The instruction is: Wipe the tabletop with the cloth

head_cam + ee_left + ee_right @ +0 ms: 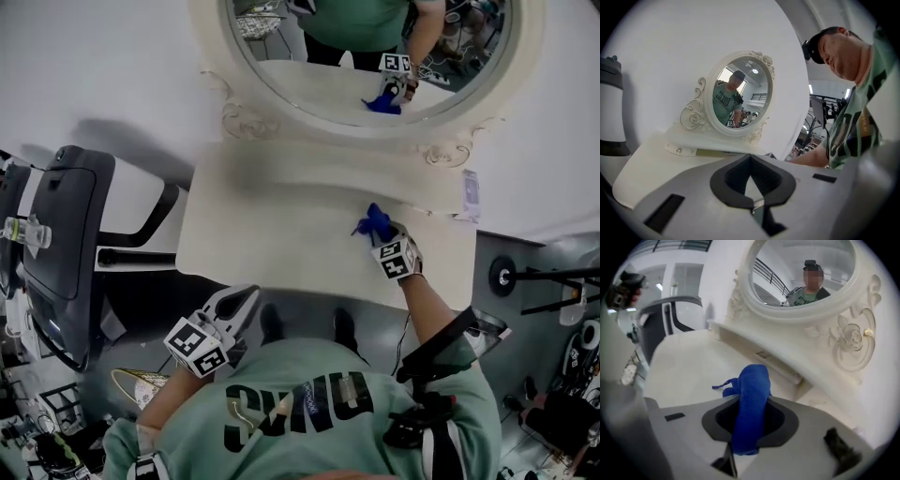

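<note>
On the cream tabletop (pixel 281 234), below an oval mirror (pixel 375 56), lies a blue cloth (pixel 374 223).

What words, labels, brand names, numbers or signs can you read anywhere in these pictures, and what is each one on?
Nothing here reads with certainty.
Green T-shirt: large dark letters, upside down and creased; not legible.
Small pale paper label at the right end of the cream tabletop: print too small to read.
Black-and-white marker cubes: square coded patterns only, no words or numbers.
</note>
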Demonstrator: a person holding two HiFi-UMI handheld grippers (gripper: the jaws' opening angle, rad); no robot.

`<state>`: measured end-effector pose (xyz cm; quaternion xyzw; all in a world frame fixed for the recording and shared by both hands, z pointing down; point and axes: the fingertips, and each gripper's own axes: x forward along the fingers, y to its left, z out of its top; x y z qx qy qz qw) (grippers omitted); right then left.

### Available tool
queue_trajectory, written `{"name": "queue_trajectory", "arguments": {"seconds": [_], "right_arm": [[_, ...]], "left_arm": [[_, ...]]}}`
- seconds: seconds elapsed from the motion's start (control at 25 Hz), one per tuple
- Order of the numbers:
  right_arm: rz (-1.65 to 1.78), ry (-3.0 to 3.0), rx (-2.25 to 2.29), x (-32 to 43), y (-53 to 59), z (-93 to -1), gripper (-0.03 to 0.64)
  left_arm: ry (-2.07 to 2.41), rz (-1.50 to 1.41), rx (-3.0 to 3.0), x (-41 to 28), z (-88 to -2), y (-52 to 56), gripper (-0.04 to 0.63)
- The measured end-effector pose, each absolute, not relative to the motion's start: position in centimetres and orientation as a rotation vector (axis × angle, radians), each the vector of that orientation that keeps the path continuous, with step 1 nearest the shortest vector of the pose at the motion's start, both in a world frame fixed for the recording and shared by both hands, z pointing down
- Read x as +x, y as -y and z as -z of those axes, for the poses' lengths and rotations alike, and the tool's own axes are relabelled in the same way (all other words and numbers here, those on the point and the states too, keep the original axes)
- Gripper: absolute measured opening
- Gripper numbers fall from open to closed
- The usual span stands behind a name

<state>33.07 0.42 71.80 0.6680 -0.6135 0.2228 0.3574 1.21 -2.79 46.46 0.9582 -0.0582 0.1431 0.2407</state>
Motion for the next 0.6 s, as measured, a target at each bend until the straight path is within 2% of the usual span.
{"name": "queue_trajectory", "arguments": {"seconds": [0.12, 0.32, 0.4, 0.6], "right_arm": [[-0.512, 1.363, 1.716, 39.6, 0.9, -72.9, 0.087], [-0.542, 1.330, 1.764, 39.6, 0.8, -73.6, 0.084], [-0.582, 1.428, 1.679, 35.7, -1.0, -73.5, 0.083], [-0.675, 1.736, 1.373, 19.2, -11.5, -73.5, 0.083]], "left_arm": [[0.160, -0.418, 2.621, 1.0, -46.6, 2.1, -0.003], [0.176, -0.435, 2.618, 0.6, -46.9, 2.0, -0.003], [0.166, -0.424, 2.622, 0.8, -46.8, 1.9, -0.003], [0.134, -0.395, 2.624, 1.7, -46.7, 2.0, -0.003]]}}
